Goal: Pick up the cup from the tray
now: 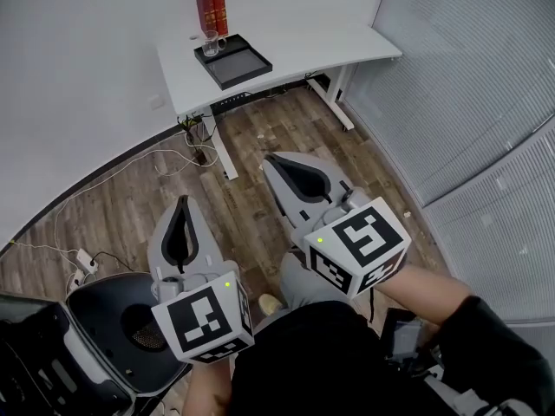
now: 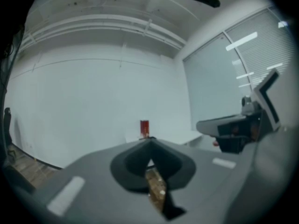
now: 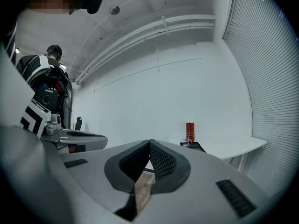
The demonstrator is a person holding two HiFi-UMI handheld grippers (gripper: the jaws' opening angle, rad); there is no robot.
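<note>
The desk (image 1: pixel 329 50) stands far off, well apart from both tools. The left gripper (image 1: pixel 182 204) and right gripper (image 1: pixel 277 159) are closed tight, empty. The tray (image 1: pixel 243 66) holds the cup (image 1: pixel 211 43) at its far left corner. The step looks like the approach; next, close in and open one gripper.

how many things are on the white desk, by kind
red upright books: 2
clear glass cup: 1
black rectangular tray: 1
total: 4
</note>
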